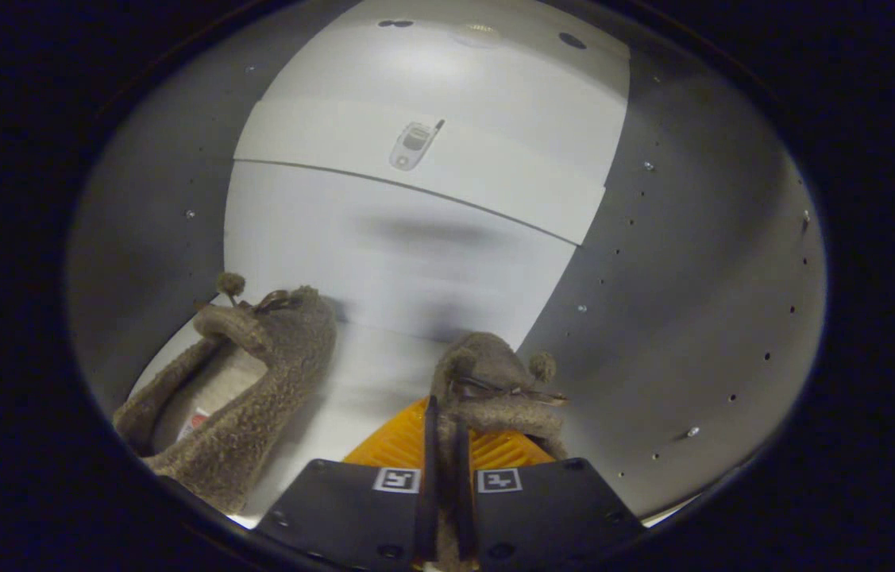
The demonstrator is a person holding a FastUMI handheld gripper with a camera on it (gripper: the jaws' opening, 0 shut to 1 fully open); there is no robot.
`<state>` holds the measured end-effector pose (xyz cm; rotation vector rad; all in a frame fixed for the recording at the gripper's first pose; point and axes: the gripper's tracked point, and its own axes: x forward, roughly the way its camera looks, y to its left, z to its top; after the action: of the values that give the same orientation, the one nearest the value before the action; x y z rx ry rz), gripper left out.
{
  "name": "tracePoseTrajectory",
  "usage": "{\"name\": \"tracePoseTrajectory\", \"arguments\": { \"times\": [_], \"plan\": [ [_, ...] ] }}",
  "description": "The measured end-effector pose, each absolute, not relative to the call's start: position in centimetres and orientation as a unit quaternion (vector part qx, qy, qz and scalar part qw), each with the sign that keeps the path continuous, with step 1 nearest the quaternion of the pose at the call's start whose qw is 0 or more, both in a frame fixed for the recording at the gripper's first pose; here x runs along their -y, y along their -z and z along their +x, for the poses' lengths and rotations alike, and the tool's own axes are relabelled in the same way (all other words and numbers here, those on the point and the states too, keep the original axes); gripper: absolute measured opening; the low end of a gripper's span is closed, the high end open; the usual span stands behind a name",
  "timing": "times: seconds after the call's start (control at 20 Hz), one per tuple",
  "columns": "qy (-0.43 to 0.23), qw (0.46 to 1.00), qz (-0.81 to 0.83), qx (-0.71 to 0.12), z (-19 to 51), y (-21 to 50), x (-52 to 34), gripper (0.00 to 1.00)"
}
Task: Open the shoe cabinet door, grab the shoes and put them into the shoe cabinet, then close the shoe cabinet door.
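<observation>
The tongs [442, 445] are pinching the soft, fuzzy slipper [495, 381] by its collar edge inside the shoe cabinet [693, 302], beside its mate [256, 381] lying on the white shelf [383, 262], and it is probably hanging light and floppy.

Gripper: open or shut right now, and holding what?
Gripper: shut on the fuzzy brown slipper, pinching its rim between both fingers, inside the shoe cabinet.
</observation>
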<state>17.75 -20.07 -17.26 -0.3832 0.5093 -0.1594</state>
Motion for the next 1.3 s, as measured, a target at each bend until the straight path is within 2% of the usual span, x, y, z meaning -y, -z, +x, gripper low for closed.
{"name": "tracePoseTrajectory", "arguments": {
  "times": [0.5, 0.6, 0.75, 1.3],
  "plan": [
    [0.066, 0.945, -0.177, -0.268, 16.0, 16.9, 19.1, 0.15],
    [0.068, 0.946, -0.178, -0.264, 15.8, 16.7, 19.4, 0.28],
    [0.068, 0.948, -0.168, -0.263, 14.7, 16.1, 19.7, 0.33],
    [0.061, 0.965, -0.163, -0.197, 7.3, 8.7, 19.2, 0.32]
  ]
}}
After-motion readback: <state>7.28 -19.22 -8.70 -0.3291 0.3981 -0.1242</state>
